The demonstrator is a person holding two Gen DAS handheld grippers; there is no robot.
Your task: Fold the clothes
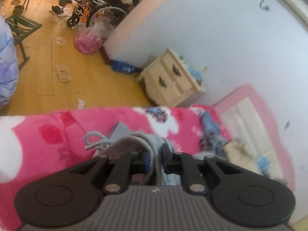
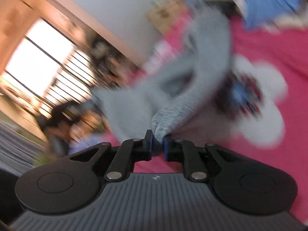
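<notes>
Left gripper (image 1: pixel 155 155) clamped on the grey garment (image 1: pixel 152 140) at its drawstring edge, cloth bunched between the jaws above the pink blanket (image 1: pixel 57 134). Right gripper (image 2: pixel 157 144) pinching another fold of the same garment, fabric fanning ahead of the jaws. Risk: thin bite slipping free under a fast pull; loose drawstring (image 1: pixel 92 140) snagging.

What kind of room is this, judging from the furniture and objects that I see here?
Most likely a bedroom in a home: a bed with a pink fleece blanket, a cream bedside cabinet against the wall, and a wheelchair parked on the wooden floor.
</notes>
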